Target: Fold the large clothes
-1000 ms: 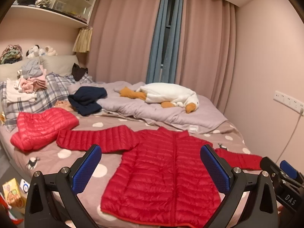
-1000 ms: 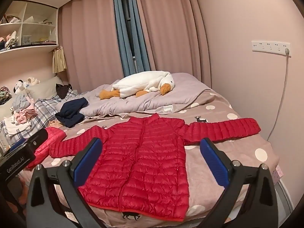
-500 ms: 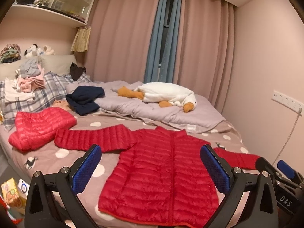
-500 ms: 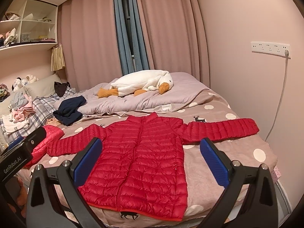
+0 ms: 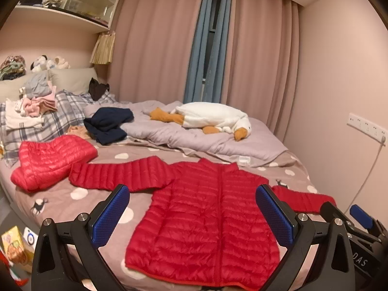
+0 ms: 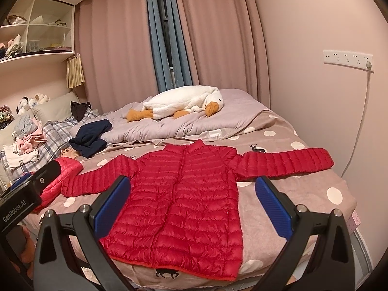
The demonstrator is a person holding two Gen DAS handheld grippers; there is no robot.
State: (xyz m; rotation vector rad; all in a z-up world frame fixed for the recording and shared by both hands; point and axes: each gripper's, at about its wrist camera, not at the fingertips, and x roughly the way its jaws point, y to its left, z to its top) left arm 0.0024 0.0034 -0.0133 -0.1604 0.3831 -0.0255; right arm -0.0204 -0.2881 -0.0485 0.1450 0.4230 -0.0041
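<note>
I am in a home bedroom; before me is a bed [image 6: 278, 140] under a spotted cover, a plush goose [image 6: 184, 101] on its quilt; pink curtains [image 5: 157, 48] hang behind; pillows [image 5: 72, 80], heaped clothes [image 5: 31, 106] and wall shelves [image 5: 60, 12] fill the left.

Red puffer jacket [image 5: 206, 218] [image 6: 184, 201] lies flat and zipped on the polka-dot bed [image 6: 303, 208], front up, both sleeves spread wide, hem at the bed's near edge.

A red puffer jacket [image 5: 206, 218] lies spread flat on the bed [image 5: 60, 201], framed by the left gripper's [image 5: 194, 215] wide-apart blue fingers [image 5: 111, 215].
</note>
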